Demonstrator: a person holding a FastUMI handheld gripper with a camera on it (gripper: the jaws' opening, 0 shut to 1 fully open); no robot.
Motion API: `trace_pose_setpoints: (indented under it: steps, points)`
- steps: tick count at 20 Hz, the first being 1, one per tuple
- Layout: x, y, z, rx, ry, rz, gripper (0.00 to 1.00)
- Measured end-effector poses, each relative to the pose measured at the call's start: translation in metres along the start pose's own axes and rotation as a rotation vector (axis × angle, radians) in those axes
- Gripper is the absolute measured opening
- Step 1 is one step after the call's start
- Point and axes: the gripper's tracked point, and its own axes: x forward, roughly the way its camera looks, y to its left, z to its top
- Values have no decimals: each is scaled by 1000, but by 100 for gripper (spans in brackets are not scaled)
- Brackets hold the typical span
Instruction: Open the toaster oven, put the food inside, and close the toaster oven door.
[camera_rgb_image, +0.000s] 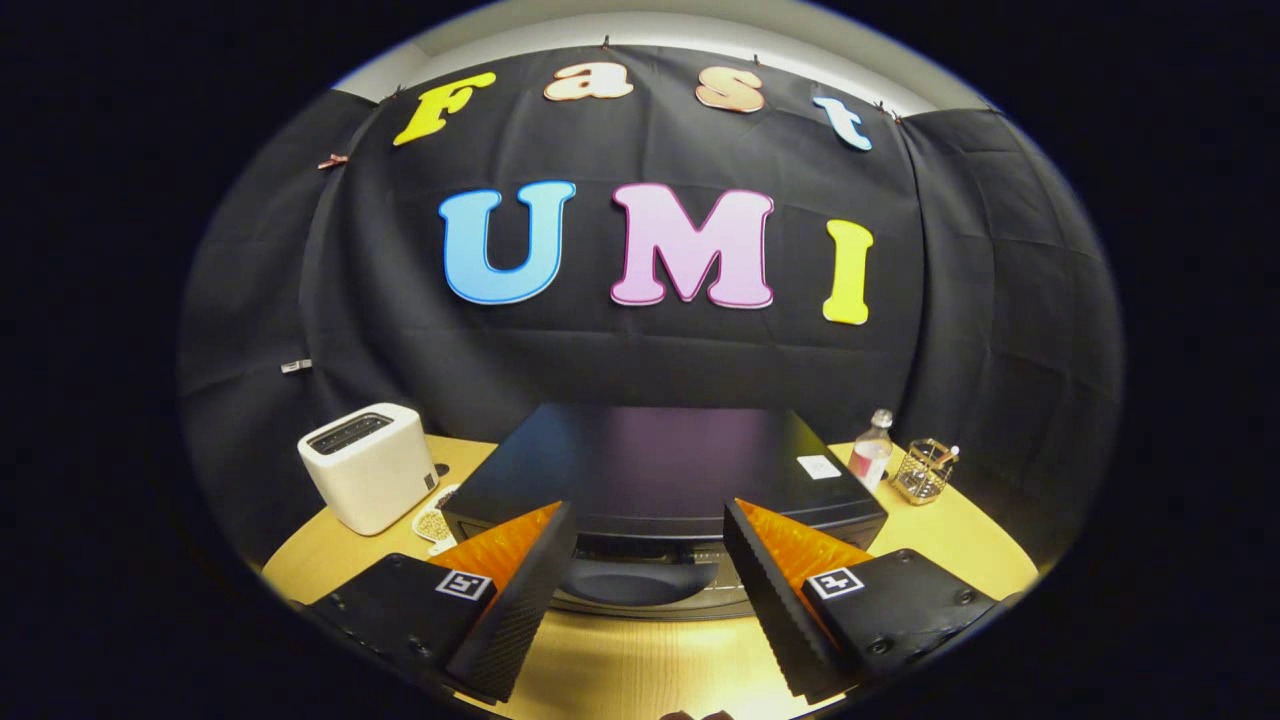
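Note:
A black toaster oven (660, 470) stands on the wooden table, seen from above and in front; its flat top faces me and its door front with a dark curved handle (635, 580) lies just beyond my fingertips. The door looks shut. My gripper (650, 530) hovers over the table in front of the oven, its two fingers wide apart and nothing between them. A small white dish with pale food pieces (433, 523) sits at the oven's left, partly hidden behind my left finger.
A white two-slot toaster (368, 465) stands left of the oven. To the oven's right are a small clear bottle with pink liquid (871, 451) and a glass jar (923, 470). Bare wooden table (640, 660) lies under my fingers.

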Motion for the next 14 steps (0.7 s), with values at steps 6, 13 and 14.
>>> trace_pose_setpoints:
  steps: [6, 13, 14]
  points:
    - [20, 2, -26, 3, 50, -12, 98]
    - [15, 6, -36, 31, 121, 23, 100]
    - [14, 7, -39, 23, 138, 27, 100]
